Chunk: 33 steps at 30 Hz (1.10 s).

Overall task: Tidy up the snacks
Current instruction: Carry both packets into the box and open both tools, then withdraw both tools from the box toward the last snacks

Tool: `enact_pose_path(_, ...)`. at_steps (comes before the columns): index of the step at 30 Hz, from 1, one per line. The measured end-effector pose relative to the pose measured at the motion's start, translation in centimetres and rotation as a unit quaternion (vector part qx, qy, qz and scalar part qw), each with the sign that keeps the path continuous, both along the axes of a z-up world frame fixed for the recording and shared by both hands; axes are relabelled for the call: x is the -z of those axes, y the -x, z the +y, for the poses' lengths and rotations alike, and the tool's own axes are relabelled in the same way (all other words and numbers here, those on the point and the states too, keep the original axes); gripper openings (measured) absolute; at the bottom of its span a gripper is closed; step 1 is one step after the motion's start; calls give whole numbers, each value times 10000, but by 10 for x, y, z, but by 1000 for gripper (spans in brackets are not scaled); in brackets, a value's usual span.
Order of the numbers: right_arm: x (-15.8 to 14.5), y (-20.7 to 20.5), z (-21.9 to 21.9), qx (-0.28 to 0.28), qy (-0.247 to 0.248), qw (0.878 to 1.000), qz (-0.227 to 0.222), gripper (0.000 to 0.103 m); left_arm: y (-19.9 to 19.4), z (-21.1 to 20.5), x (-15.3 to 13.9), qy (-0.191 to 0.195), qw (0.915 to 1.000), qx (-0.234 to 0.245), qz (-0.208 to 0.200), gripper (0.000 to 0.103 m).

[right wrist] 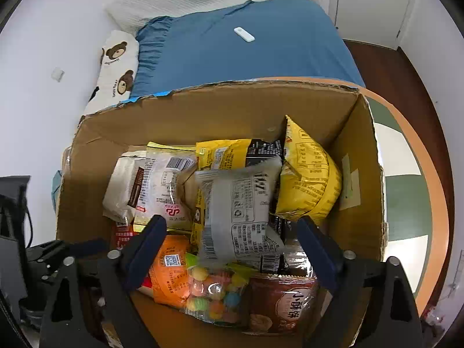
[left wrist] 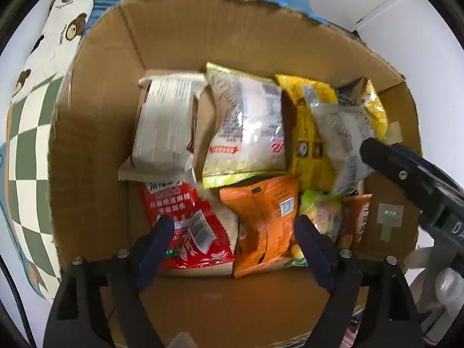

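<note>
An open cardboard box point(left wrist: 95, 150) holds several snack packets: a white one point(left wrist: 165, 124), a clear-and-yellow one point(left wrist: 246, 127), a red one point(left wrist: 188, 220), an orange one point(left wrist: 264, 220). My left gripper point(left wrist: 235, 232) is open and empty above the red and orange packets. My right gripper point(right wrist: 232, 232) is open over the box point(right wrist: 203, 110), with a grey-white packet point(right wrist: 237, 211) lying between its fingers, not gripped. From the left wrist view the right gripper point(left wrist: 377, 156) reaches in from the right beside that grey packet point(left wrist: 342, 136).
The box stands by a bed with a blue sheet point(right wrist: 246, 49), a bear-print pillow point(right wrist: 119, 66) and a white remote point(right wrist: 244, 34). A checkered round rug point(right wrist: 406, 182) lies to the right, over dark wood floor. A yellow bag point(right wrist: 310, 174), candy bag point(right wrist: 214, 293) and brown biscuit bag point(right wrist: 278, 304) fill the box's right side.
</note>
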State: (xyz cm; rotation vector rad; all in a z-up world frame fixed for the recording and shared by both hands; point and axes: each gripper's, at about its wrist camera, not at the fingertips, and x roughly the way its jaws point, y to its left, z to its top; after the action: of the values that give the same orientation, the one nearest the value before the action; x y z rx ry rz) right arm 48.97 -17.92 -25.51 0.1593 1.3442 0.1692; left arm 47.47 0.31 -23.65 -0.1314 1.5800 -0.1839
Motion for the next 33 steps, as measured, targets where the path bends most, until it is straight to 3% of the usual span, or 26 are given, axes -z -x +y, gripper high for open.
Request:
enact_pose_path(3,-8,3,-4,25,70,10000,-60,96,2,-3,-9,-298,9993,91,-193,97)
enact_pose_path(10,-25,30,-12,70,304,9994,-124,96,16,1,-26,-555,9974,-28,-469,99)
enact_pose_path(18,-40,74,-11,60,423,9986,-308,96,48,3,-70,-643,9920,-203,-1068,99)
enact_pose_path(33,-115,166,-9,118,532,9887,-1399,96,129,5,-144,-773,9680,-322,-2367,99)
